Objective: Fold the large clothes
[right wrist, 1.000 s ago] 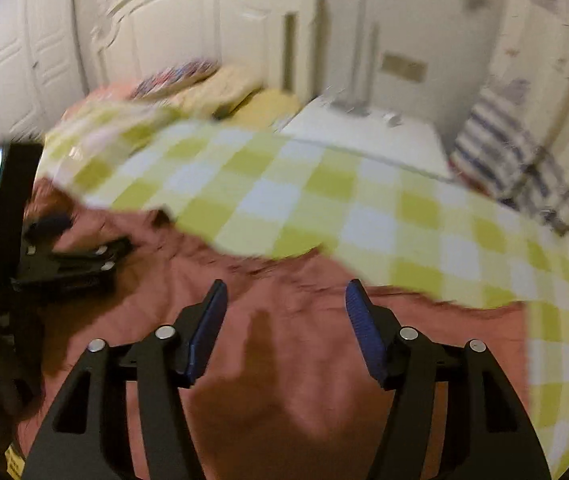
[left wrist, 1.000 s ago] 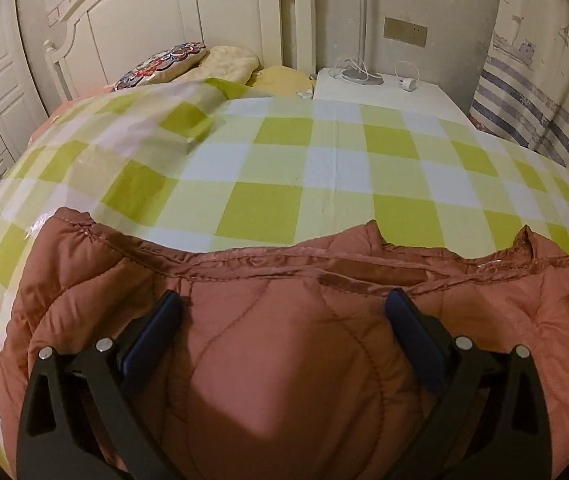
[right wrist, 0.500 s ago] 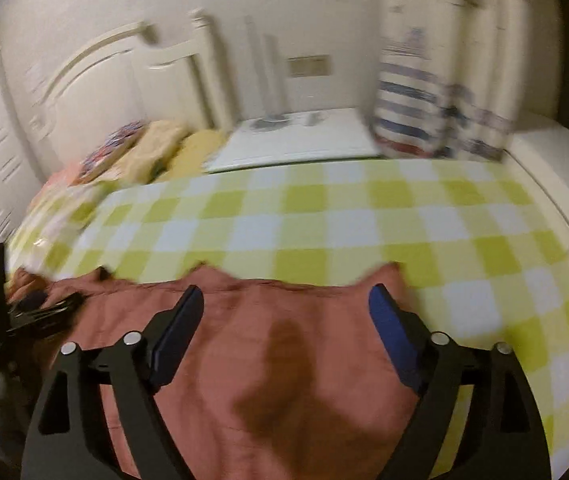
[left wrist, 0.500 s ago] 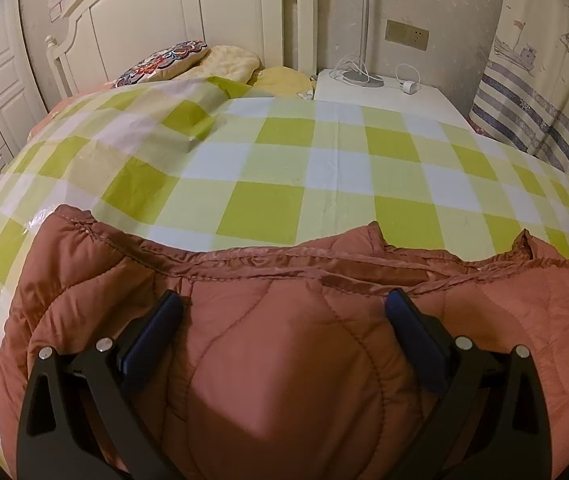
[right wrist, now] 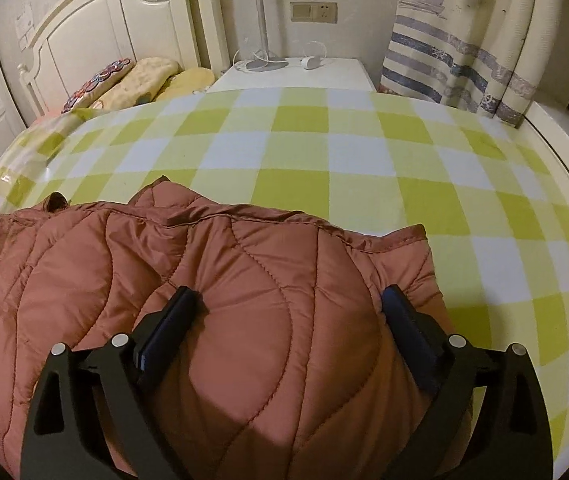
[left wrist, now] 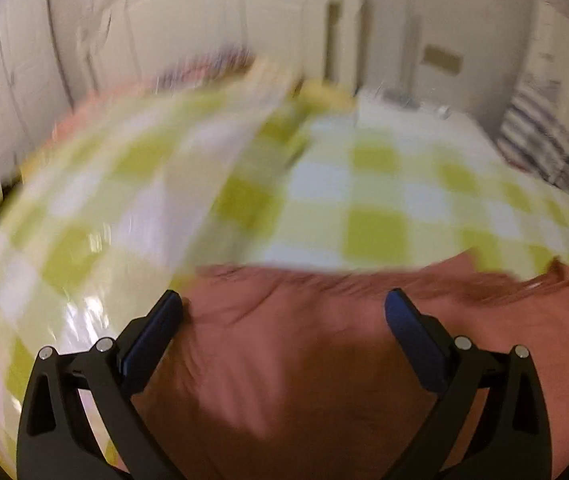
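- A rust-red quilted padded jacket (right wrist: 220, 304) is being shown lying on a bed covered by a yellow-green and white checked sheet (right wrist: 324, 160), at the near edge of it in both views.
- In the right wrist view, which is sharp, the right gripper (right wrist: 288, 312) is being held over the jacket's right end; its blue-padded fingers (right wrist: 404, 320) are being opened, with a bulge of the padding lying between them, and no firm pinch is being shown.
- In the left wrist view, which is heavily blurred, the left gripper (left wrist: 284, 316) is being shown with its fingers (left wrist: 156, 328) standing wide apart over the jacket (left wrist: 304, 360) near its left edge; nothing is being clamped.
- Only the right view is giving clear surroundings: a cream wooden headboard (right wrist: 124, 16), a patterned round cushion (right wrist: 96, 84), yellow pillows (right wrist: 156, 76), a white bedside table (right wrist: 300, 74) carrying a lamp base and cables, a wall socket (right wrist: 312, 12), and a striped curtain with boats (right wrist: 464, 52).
- A dark object at the right view's left edge is being cut off and cannot be identified.
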Demonstrator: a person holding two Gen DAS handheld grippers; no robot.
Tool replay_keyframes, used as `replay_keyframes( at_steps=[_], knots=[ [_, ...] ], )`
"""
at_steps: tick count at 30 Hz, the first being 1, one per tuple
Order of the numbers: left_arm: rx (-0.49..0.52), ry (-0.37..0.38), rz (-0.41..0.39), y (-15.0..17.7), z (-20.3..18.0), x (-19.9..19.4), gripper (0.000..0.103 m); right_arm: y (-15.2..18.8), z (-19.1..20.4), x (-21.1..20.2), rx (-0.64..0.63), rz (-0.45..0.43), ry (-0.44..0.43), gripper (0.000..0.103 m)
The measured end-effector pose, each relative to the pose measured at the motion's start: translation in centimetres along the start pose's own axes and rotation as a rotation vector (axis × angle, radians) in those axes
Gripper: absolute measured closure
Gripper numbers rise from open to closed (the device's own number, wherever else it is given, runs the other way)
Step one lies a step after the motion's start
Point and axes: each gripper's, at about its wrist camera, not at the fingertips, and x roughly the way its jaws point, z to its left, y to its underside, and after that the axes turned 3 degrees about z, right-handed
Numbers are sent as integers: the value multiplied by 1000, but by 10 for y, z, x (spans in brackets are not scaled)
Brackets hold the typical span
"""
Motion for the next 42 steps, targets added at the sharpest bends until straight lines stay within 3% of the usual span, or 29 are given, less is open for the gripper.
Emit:
replay_keyframes(
  at_steps=[1,2,6,7,9,13,15,17,23,28,31,34,38,42],
  knots=[
    [-62,70,43,2,13,11,2,1,2,-1,-3,0,-5,9],
    [-91,92,43,2,19,12,2,1,3,0,-7,1,-5,9],
    [-31,6,-6,3,3,5,2,-4,2,-10,4,17,4,10],
    [-19,-8,-20,4,1,3,2,-6,6,-26,9,-23,43,10],
    [-25,-9,-29,4,2,1,2,-7,20,-58,-5,-129,9,10],
    [-51,14,0,4,8,5,2,-5,72,-80,-160,-189,-49,7],
    [-49,11,-2,3,8,5,2,3,106,-56,-278,-137,-32,6],
    [-48,10,-2,2,7,7,2,18,122,-6,-336,9,-20,4],
    [-60,2,2,2,8,7,2,12,113,4,-277,24,-75,4],
    [-43,-29,-20,4,4,5,2,12,111,2,-280,17,-70,4],
    [-53,-20,-10,2,6,7,2,10,109,-17,-257,21,-108,5],
    [-60,-22,-16,4,7,4,2,21,80,-78,-143,-107,-243,5],
    [-56,-27,-16,5,6,3,2,76,6,-150,46,-250,-361,4],
    [-68,-4,-2,4,9,5,2,151,-65,-169,268,-240,-419,4]
  ],
)
